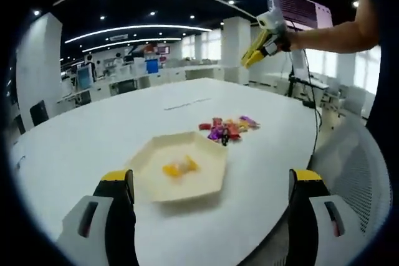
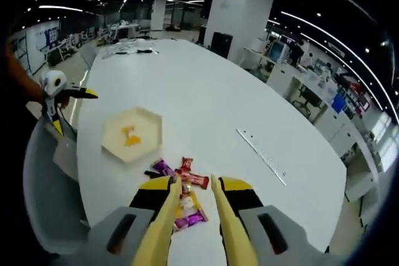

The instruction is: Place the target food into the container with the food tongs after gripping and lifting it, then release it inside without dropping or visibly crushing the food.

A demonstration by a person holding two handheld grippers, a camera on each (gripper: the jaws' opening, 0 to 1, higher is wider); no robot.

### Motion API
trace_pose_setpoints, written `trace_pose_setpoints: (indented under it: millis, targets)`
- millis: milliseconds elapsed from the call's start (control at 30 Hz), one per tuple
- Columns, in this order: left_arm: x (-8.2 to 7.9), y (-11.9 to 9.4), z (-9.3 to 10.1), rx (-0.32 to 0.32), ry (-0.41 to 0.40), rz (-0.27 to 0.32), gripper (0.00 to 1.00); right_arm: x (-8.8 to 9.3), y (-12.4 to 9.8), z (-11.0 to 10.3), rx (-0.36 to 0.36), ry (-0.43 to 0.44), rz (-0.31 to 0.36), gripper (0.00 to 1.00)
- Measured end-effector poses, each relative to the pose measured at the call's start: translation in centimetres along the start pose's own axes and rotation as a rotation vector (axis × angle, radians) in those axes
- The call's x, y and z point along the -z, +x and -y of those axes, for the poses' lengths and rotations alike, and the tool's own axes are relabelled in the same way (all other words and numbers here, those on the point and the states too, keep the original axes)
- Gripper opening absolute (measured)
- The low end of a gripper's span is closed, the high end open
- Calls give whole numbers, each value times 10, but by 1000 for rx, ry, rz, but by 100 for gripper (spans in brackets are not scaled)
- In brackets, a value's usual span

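**Q:** Tongs [image 2: 194, 207] over the wrapped sweets [image 2: 182, 182]: how should the pick be made?

**A:** The right gripper [image 2: 194, 228] is clamped on the yellow tongs, whose two arms stand narrowly apart above the pile; no piece appears to be held between the tips, though the pictures do not settle this. Judgement: lower onto a single wrapper, close gently, lift straight, then carry toward ten o'clock to the tray [image 2: 148, 126].

**Q:** And the other hand?

**A:** The left gripper [image 1: 212, 185] hangs with jaws wide, holding nothing, just short of the tray in its own view; it could steady the rim.

**Q:** Materials?

**A:** Sweets are glossy, crinkled foil in red, purple and yellow, likely slippery. The tray is hexagonal, pale, shallow, already bearing orange-yellow pieces [image 1: 179, 167]. The table [image 1: 124, 123] is smooth, white and rounded.
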State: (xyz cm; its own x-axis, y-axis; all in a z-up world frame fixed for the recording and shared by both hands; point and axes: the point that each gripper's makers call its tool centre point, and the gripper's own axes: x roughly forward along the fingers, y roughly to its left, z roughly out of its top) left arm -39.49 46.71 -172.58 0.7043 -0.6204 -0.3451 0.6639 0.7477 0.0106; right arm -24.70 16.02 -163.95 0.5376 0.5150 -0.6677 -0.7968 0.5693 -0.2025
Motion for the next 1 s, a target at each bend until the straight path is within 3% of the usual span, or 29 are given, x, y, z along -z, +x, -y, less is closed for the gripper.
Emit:
trace_pose_setpoints:
  millis: [100, 167, 233, 300, 400, 567, 700, 1000]
  targets:
    - [10, -1, -3, -29, -73, -21, 100, 6, -1, 2, 0, 14, -2, 28]
    - [18, 3, 9, 13, -102, -64, 100, 11, 0, 6, 17, 22, -10, 28]
    - [15, 7, 10, 6, -17, -65, 100, 20, 3, 11, 40, 51, -22, 28]
    - [16, 9, 14, 15, -18, -43, 100, 26, 7, 12, 41, 69, -26, 28]
    - [26, 12, 12, 2, -9, -81, 100, 35, 12, 14, 53, 86, -33, 28]
    - [29, 13, 13, 4, 17, -92, 99, 48, 18, 22, 77, 143, -36, 28]
    - [29, 12, 9, -15, 26, -90, 99, 63, 23, 29, 153, 181, -45, 28]
    - [29, 12, 7, -23, 31, -92, 99, 96, 46, 19, 177, 246, -74, 28]
